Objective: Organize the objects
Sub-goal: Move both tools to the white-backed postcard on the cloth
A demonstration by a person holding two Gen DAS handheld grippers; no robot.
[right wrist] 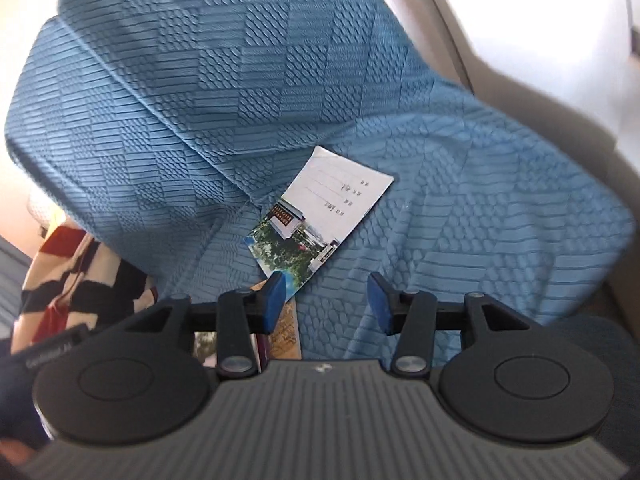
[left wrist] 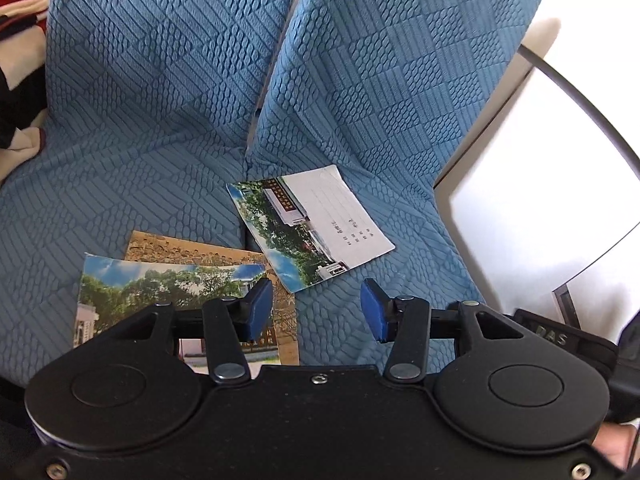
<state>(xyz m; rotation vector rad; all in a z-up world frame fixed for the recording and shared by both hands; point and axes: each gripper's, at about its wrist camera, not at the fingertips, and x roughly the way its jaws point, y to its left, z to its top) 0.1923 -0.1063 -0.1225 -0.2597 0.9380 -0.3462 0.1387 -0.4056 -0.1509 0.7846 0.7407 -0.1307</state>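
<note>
Blue quilted sofa cover [left wrist: 160,128]; three glossy photo postcards [left wrist: 312,228].

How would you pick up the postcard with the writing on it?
Grip the postcard by its near corner, coming in low from the front. It lies flat on the blue sofa cover, apart from the other cards, so one of the fingers must slide under that edge.

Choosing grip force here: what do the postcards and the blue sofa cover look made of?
Postcards: thin printed card, likely slightly glossy; flat sheets with crisp edges and photo prints. Blue sofa cover: stretchy textured fabric, matte; embossed scale and stripe patterns, wrinkling at the seat crease.
</note>
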